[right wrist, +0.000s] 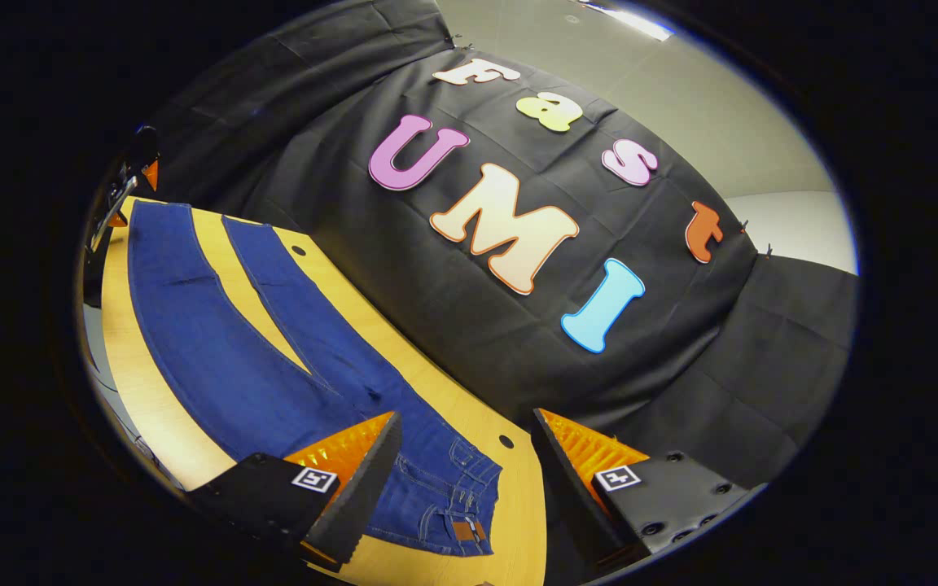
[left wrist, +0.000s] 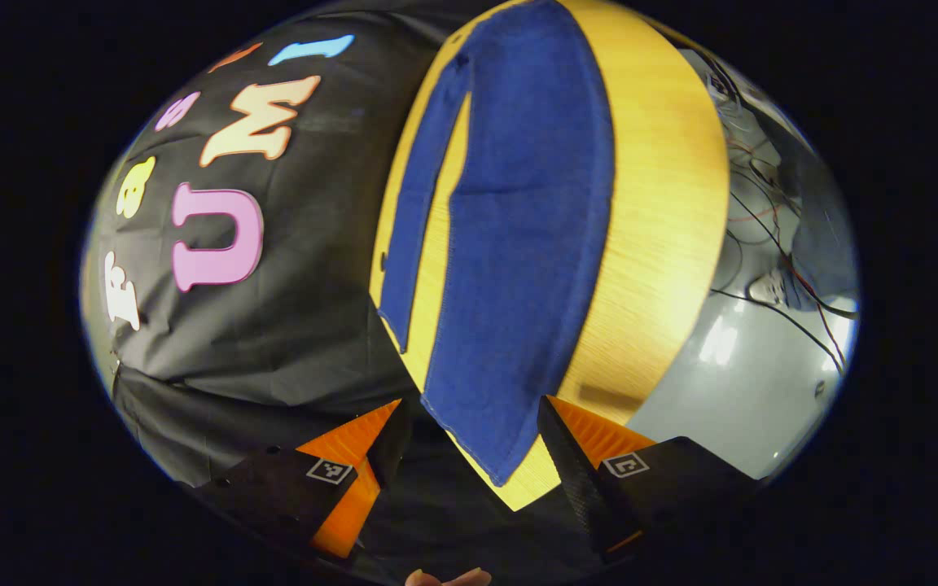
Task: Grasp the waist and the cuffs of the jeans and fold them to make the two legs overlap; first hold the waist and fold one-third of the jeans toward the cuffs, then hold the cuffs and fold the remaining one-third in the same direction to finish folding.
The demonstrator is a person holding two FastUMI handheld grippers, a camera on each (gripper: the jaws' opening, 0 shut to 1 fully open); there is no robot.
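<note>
Across the wooden table (right wrist: 155,407) the jeans (right wrist: 233,358) lie flat and unfolded, legs spread in a narrow V, not yet overlapped. Their long axis runs the length of the table: waist (right wrist: 457,505) at one end, cuffs (left wrist: 477,439) at the other.

In the right gripper view, the waist sits just ahead of and between the fingers of the right gripper (right wrist: 469,464), which is spread wide and holds nothing. In the left gripper view, the near leg's cuff lies directly between the fingers of the left gripper (left wrist: 477,439), likewise spread and empty. The far leg's cuff (left wrist: 392,325) lies a little beyond and to the side.

Judgement: each gripper stands at its own end of the garment (right nearer the waist, left nearer the cuffs), so the leg-overlap fold calls for both to close on the same long edge.

Beyond the table hangs the black cloth wall (right wrist: 469,342); cables (left wrist: 770,236) trail over the grey floor (left wrist: 729,391).
</note>
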